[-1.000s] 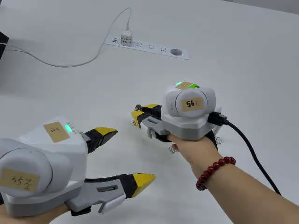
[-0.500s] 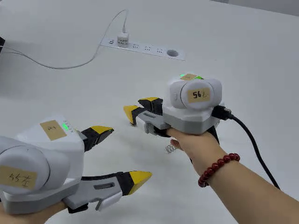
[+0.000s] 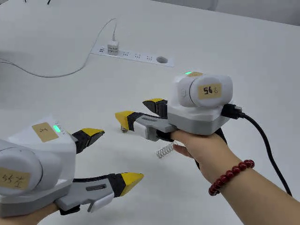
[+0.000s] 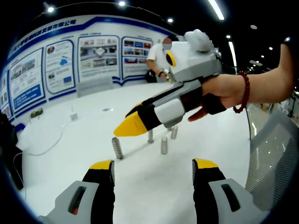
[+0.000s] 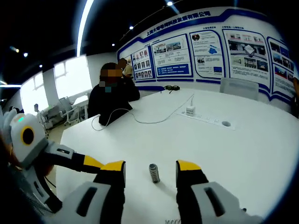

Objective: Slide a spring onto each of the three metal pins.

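Note:
A metal pin with a spring on it (image 5: 153, 172) stands upright on the white table just beyond my right gripper (image 5: 150, 166), whose jaws are open on either side of it. In the head view that pin (image 3: 124, 130) peeks out below the right gripper (image 3: 138, 109). A loose spring (image 3: 165, 150) lies on the table beside the holding hand. My left gripper (image 3: 111, 156) is open and empty at the lower left. The left gripper (image 4: 153, 164) faces several upright pins, one of them spring-covered (image 4: 117, 148), with the right gripper's finger (image 4: 140, 119) above them.
A white power strip (image 3: 136, 55) with a plugged charger and cable lies at the far side of the table. The right gripper's black cable (image 3: 267, 140) trails off to the right. People sit at the table's far end (image 5: 112, 93).
The head camera has shifted. The right gripper's jaws stand wider apart and a little higher over the pin, and the loose spring by the hand shows more. The left gripper stays open.

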Available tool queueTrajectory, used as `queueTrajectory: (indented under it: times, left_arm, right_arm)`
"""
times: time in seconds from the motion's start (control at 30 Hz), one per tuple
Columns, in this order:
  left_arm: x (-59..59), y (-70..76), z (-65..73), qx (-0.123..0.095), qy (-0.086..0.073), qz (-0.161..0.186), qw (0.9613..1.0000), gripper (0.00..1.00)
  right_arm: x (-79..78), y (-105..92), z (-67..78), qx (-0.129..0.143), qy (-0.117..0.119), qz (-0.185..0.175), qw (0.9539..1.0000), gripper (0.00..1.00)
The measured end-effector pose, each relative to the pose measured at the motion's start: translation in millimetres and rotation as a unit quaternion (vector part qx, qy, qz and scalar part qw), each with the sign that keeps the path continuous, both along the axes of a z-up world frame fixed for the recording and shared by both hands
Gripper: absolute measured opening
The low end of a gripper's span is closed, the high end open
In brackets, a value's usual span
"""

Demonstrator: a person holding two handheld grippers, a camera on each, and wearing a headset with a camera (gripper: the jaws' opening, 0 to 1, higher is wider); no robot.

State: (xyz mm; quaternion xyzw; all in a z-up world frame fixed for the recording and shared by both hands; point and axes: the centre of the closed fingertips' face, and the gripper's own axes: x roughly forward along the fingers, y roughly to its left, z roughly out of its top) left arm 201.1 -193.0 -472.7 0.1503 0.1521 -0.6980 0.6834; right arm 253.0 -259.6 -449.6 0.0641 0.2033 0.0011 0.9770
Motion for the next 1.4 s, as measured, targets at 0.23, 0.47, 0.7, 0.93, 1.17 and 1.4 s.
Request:
queueTrajectory:
  times: [0.23,0.47,0.7,0.93,1.17,1.4]
  left_arm:
    - [0.0,-6.1,3.8,0.0,-0.007,-0.004,1.0,0.68]
    - [-3.8,-12.7,0.1,0.006,-0.011,-0.012,0.9998,0.67]
    - [-2.0,-17.3,-4.0,0.008,-0.02,-0.015,0.9997,0.65]
    - [-5.4,-23.3,-6.5,0.012,-0.031,-0.028,0.9991,0.66]
    - [-10.3,-34.3,-10.3,0.014,-0.043,-0.043,0.998,0.64]
    - [-14.7,-46.1,-15.7,0.021,-0.047,-0.053,0.9973,0.61]
  right_arm:
    - [-17.1,-4.3,4.9,0.003,0.005,-0.006,1.0,0.5]
    - [-35.9,-13.2,6.7,0.006,0.005,-0.02,0.9998,0.52]
    - [-55.7,-21.6,9.3,0.013,-0.002,-0.037,0.9992,0.54]
    - [-73.6,-28.5,8.2,0.011,-0.003,-0.047,0.9988,0.54]
    - [-91.3,-36.3,11.3,0.018,-0.014,-0.057,0.9981,0.56]
    - [-109.9,-44.2,10.7,0.029,-0.024,-0.066,0.9971,0.59]
